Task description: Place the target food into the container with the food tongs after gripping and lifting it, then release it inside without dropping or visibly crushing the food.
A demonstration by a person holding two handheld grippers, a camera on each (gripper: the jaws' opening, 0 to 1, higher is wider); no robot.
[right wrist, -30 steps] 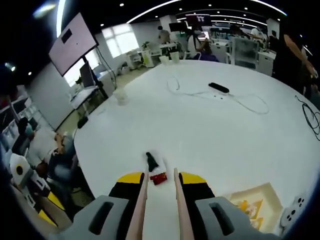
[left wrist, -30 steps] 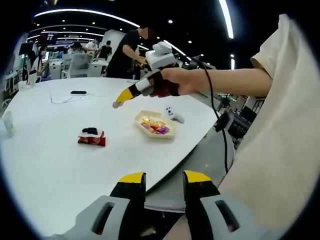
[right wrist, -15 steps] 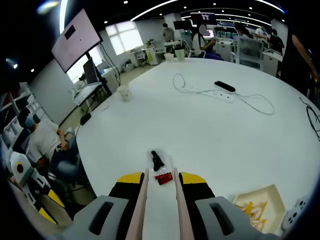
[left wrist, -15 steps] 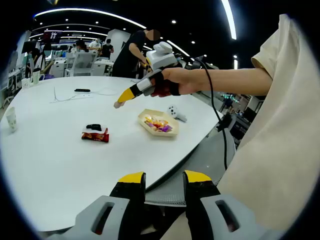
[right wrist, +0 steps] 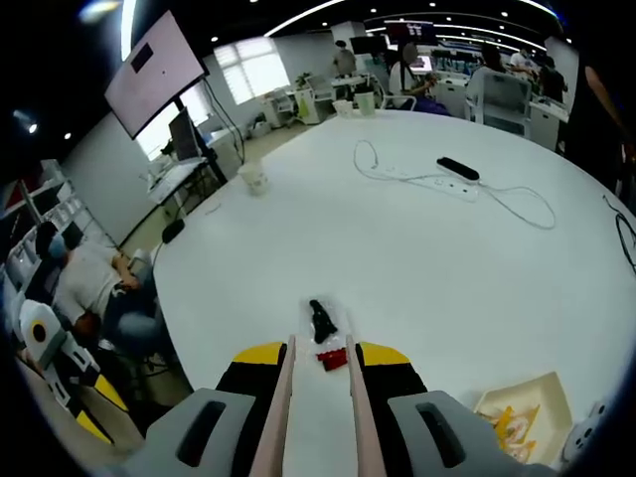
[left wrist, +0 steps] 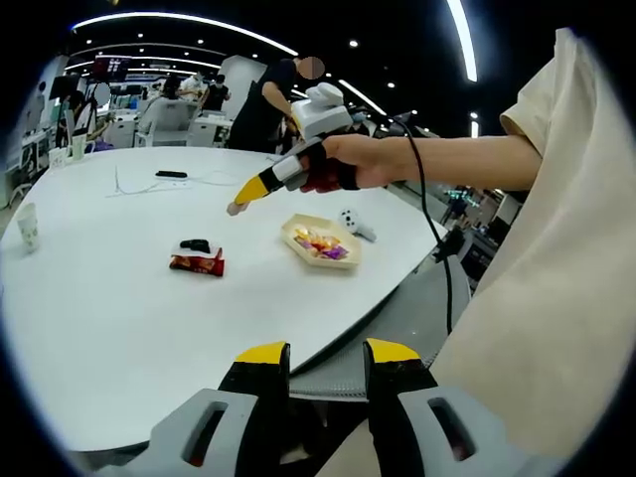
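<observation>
Target food: a red snack packet (left wrist: 196, 262) lies flat on the white counter (left wrist: 109, 318), touching a small black item (left wrist: 195, 244) on its far side; in the right gripper view the red snack packet (right wrist: 333, 357) sits just beyond the tong tips, with the black item (right wrist: 321, 319) past it.
Container: a pale hexagonal tray (left wrist: 320, 241) holding bright wrapped sweets, right of the packet and well apart from it.
Food tongs: 2 slim beige blades (right wrist: 286, 397) clamped in the right gripper (right wrist: 316, 366), jaws closed on them, tips parted and empty.
Right gripper seen from the left: right gripper (left wrist: 250, 195) held in a hand (left wrist: 348, 164) above the counter.
Left gripper: left gripper (left wrist: 316, 360) near the counter edge, jaws parted, holding nothing.
Elsewhere: white game controller (left wrist: 354, 224) beside the tray; paper cup (left wrist: 28, 226) far left; power strip (right wrist: 459, 169) with a white cable (right wrist: 397, 171).
</observation>
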